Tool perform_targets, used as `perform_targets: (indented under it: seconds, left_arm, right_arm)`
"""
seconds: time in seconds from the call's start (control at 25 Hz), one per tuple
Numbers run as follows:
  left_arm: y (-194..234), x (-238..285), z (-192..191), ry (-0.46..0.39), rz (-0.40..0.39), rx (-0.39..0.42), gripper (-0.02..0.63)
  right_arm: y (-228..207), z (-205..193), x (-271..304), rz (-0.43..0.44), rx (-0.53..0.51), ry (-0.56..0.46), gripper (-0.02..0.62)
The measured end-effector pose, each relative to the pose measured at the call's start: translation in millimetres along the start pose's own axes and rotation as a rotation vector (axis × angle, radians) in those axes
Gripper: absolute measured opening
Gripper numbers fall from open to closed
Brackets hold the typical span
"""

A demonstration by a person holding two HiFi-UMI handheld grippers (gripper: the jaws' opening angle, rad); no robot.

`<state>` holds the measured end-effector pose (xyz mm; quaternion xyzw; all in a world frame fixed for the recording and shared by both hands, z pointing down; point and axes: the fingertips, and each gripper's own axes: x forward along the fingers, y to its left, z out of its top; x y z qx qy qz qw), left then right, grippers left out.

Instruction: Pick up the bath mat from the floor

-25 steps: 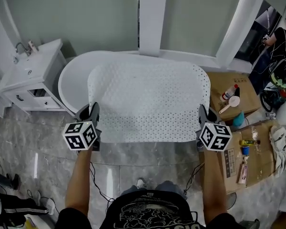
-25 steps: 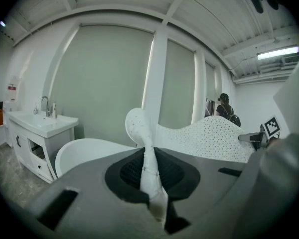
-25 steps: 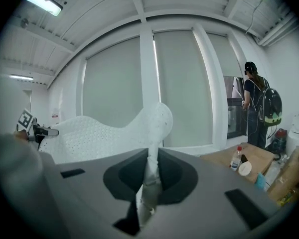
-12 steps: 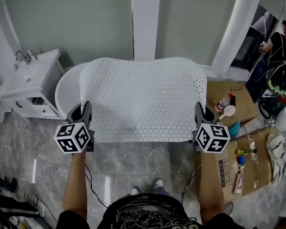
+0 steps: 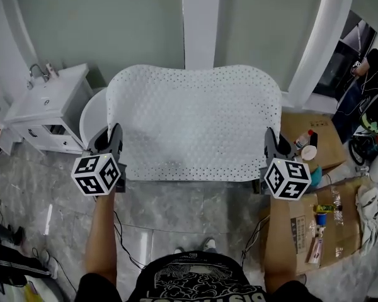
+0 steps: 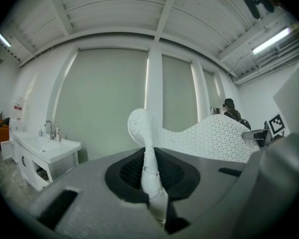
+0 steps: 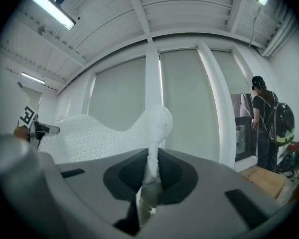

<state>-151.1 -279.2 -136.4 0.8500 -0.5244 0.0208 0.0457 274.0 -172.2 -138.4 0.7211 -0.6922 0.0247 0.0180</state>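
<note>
Two grippers hold the bath mat [image 5: 195,121] up, spread wide between them. The left gripper [image 5: 115,137] is pinched tight on the mat's left edge. The right gripper [image 5: 271,142] is pinched tight on its right edge. A second ago the mat hung lower. Now it hides most of the white tub [image 5: 91,115]. It hangs well above the floor [image 5: 176,200], so the pick-up looks done.

Bright ceiling tubes, fisheye-warped dark edges.
</note>
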Motion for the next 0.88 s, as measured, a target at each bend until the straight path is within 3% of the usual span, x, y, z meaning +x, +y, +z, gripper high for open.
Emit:
perform_targets:
  seconds: [0.88]
  left_arm:
    - [6.6, -6.4, -4.6, 0.012, 0.031, 0.0, 0.038]
  right_arm:
    - [7.2, 0.5, 1.7, 0.021, 0.008, -0.017, 0.028]
